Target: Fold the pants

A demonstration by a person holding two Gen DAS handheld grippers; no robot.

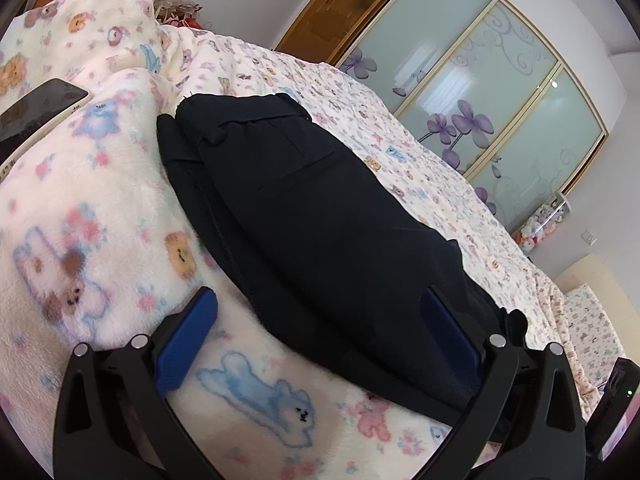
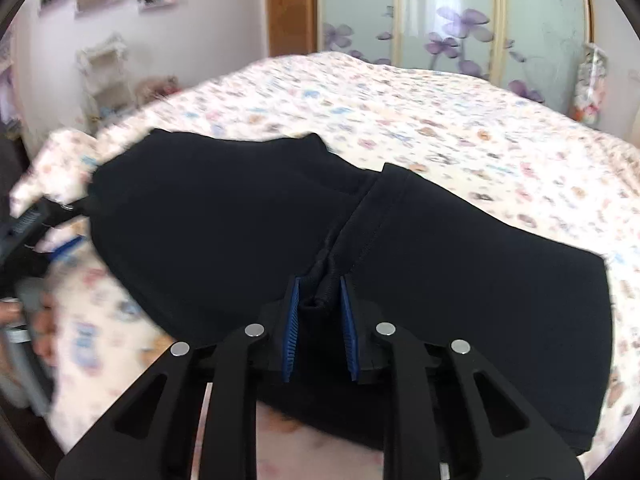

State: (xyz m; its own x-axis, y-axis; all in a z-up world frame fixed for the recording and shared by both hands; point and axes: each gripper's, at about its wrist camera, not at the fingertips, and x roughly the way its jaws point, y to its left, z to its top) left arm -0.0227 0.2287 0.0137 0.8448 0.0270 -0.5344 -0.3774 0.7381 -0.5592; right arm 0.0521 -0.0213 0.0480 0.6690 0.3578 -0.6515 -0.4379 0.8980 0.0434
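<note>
With our left gripper (image 1: 320, 320) spread wide over the black pants (image 1: 312, 216) on the bed (image 1: 420, 152), nothing is pinned. Our right gripper (image 2: 320, 316) stands narrow, pinching a bunched seam to lift a fold. Left of the pants, a phone (image 1: 36, 108) lies clear.

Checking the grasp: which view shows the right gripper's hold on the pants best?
Right wrist view: the right gripper has a bunched seam of the black pants between its narrowly spaced blue pads. The left wrist view shows the pants but not that gripper.
</note>
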